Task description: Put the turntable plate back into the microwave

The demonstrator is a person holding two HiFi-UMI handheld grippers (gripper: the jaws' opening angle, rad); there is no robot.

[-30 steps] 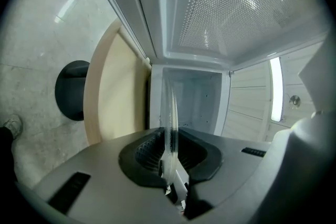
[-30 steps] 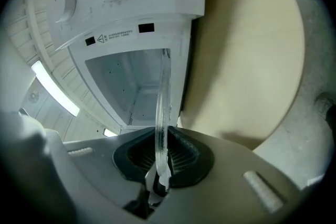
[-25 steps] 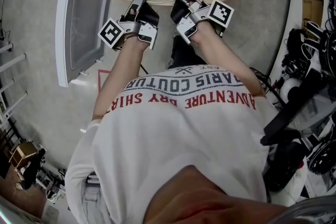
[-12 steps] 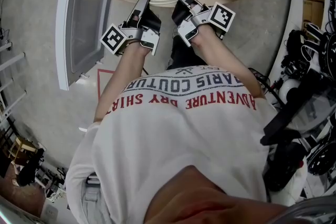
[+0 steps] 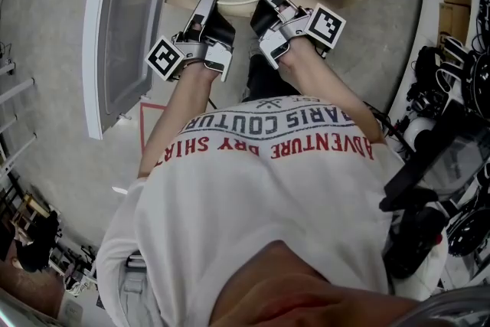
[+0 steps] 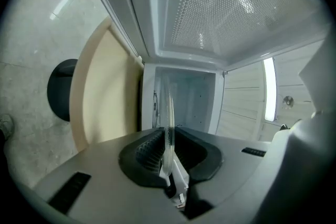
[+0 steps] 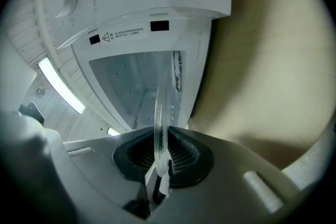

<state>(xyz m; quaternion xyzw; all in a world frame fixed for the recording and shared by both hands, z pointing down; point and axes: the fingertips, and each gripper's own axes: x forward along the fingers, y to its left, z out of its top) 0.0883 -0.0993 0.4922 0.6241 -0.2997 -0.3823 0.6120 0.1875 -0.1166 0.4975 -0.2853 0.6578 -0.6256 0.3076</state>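
Left tool (image 6: 168, 152) is clamping down narrow on the near rim of the turntable plate (image 6: 168, 107), with the clear glass sitting right between its ribbed pads. Right tool (image 7: 160, 160) is doing the same just beside it, jaws pinching the same rim, so I'm carrying the plate with both tools. From each tool the plate is showing edge-on, running straight out from between the jaws toward the microwave (image 7: 152, 2), whose open cavity is sitting directly ahead of both tools. The plate is hanging at the mouth of the cavity; I can't tell whether its far edge is crossing the opening. The microwave door (image 5: 122, 19) is standing swung wide open on the outer side of the left tool, its perforated window facing that tool. The round beige table (image 7: 262, 60) carrying the microwave is lying under and ahead of the tools, wrapping past the outer side of the right tool. Its dark base (image 6: 60, 89) is showing on the grey floor (image 5: 53, 134), off to the outer side of the left tool.
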